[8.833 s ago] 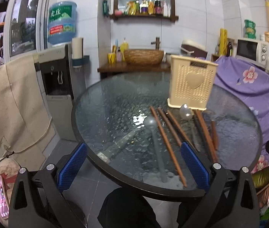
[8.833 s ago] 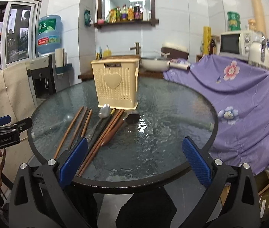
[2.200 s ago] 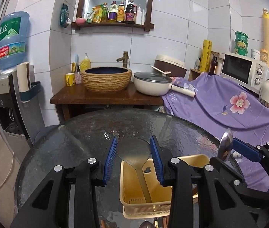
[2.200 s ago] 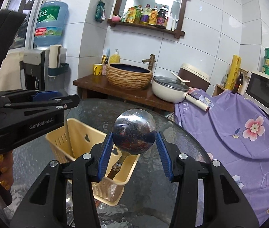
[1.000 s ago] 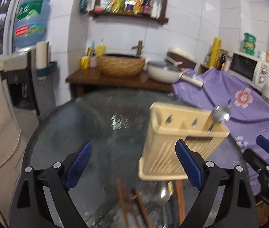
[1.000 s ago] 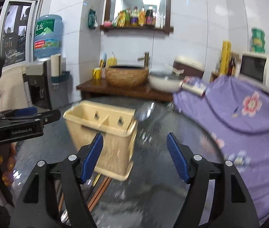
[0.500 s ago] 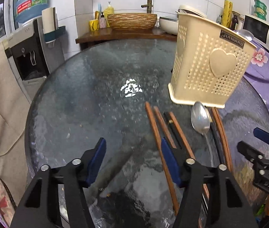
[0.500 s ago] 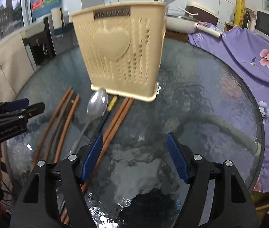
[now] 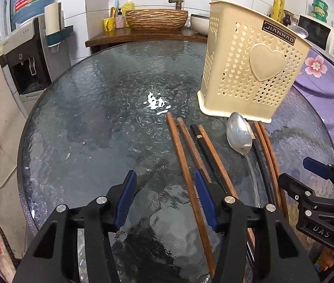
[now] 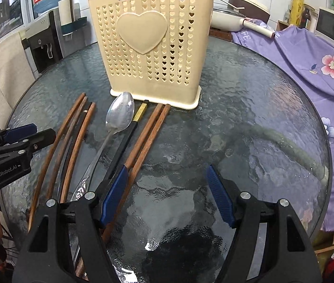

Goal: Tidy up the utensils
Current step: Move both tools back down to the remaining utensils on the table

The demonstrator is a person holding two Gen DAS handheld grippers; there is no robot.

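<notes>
Both ladles gone (one spoon (image 9: 239,135) left)

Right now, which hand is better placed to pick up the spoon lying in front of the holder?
Probably the right. The spoon lies just left of the open right gripper, and only a black chopstick lies between. The left gripper, jaws closing on nothing, sits beyond several chopsticks.

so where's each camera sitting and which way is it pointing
Left wrist: on the left tool, angled down across the glass table at brown chopsticks, the spoon and the beige holder. Its closing jaws hold nothing; the right tool shows at right.
Right wrist: on the right tool, facing the holder head-on; the left tool shows at left.
Shared: table, holder, spoon, chopsticks, and each other's tool.
</notes>
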